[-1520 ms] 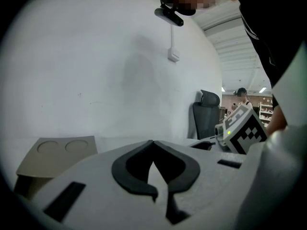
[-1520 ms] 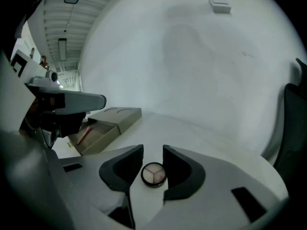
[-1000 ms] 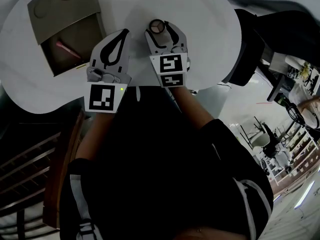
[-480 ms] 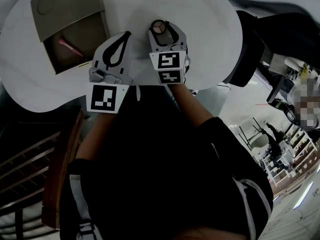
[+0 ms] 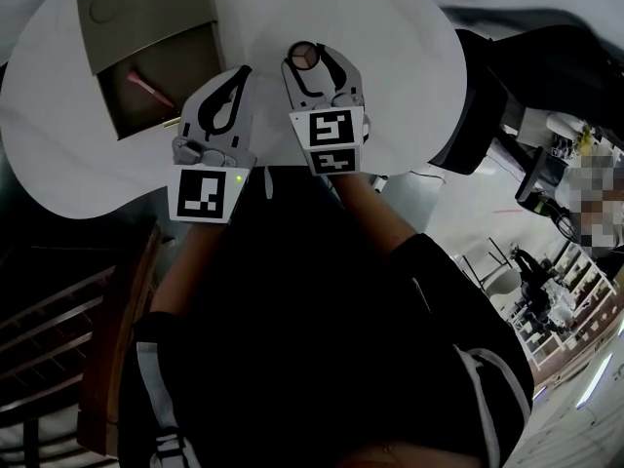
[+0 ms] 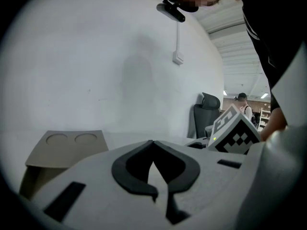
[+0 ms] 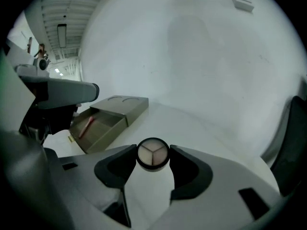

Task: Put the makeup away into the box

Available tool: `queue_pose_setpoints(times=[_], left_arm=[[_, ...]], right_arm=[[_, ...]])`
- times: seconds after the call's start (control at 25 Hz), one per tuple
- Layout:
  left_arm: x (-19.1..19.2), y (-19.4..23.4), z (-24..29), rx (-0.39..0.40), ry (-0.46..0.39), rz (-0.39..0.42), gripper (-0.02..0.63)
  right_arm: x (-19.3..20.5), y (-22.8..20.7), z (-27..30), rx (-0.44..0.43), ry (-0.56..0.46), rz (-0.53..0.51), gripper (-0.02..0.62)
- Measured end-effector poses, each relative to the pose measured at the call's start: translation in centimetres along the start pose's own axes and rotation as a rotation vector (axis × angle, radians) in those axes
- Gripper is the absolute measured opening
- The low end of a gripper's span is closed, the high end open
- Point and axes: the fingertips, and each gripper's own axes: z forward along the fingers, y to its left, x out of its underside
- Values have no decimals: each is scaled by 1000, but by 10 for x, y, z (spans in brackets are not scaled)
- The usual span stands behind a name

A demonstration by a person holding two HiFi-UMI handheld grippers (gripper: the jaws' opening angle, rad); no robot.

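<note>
A small round compact (image 7: 153, 154) with three beige shades sits pinched between the tips of my right gripper (image 7: 153, 158), just above the white table (image 5: 400, 86). In the head view the same compact (image 5: 305, 55) shows at the tip of the right gripper (image 5: 308, 60). My left gripper (image 5: 243, 70) hovers beside it, jaws shut and empty, its tips meeting (image 6: 152, 142). The tan box (image 5: 161, 61) lies to the left with its drawer pulled out and a pink stick (image 5: 146, 89) inside. From the right gripper, the box (image 7: 103, 128) and stick (image 7: 85, 127) are ahead on the left.
The box's sleeve (image 6: 67, 147) has two round dents on top. A black office chair (image 5: 478, 115) stands against the table's right edge. The table edge runs just in front of the person's body, with dark floor and furniture to the left.
The right jaws have narrowed onto the compact and lifted a little with it. The left gripper has shifted only slightly, and the box sits further right in the head view.
</note>
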Motion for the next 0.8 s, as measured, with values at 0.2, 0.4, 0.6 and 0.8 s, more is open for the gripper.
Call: queue_pose_setpoints(times=[0.2, 0.4, 0.6, 0.8], left_arm=[[-1, 13, -21, -35, -22, -7, 8], [2, 34, -46, -89, -39, -24, 8], [10, 61, -79, -163, -54, -43, 8], [22, 85, -97, -238, -53, -71, 8]], right_arm=[[-24, 29, -8, -42, -39, -23, 235], [-44, 65, -8, -95, -64, -55, 235], [-55, 108, -1, -153, -76, -96, 233], [-59, 134, 13, -209, -64, -140, 233]])
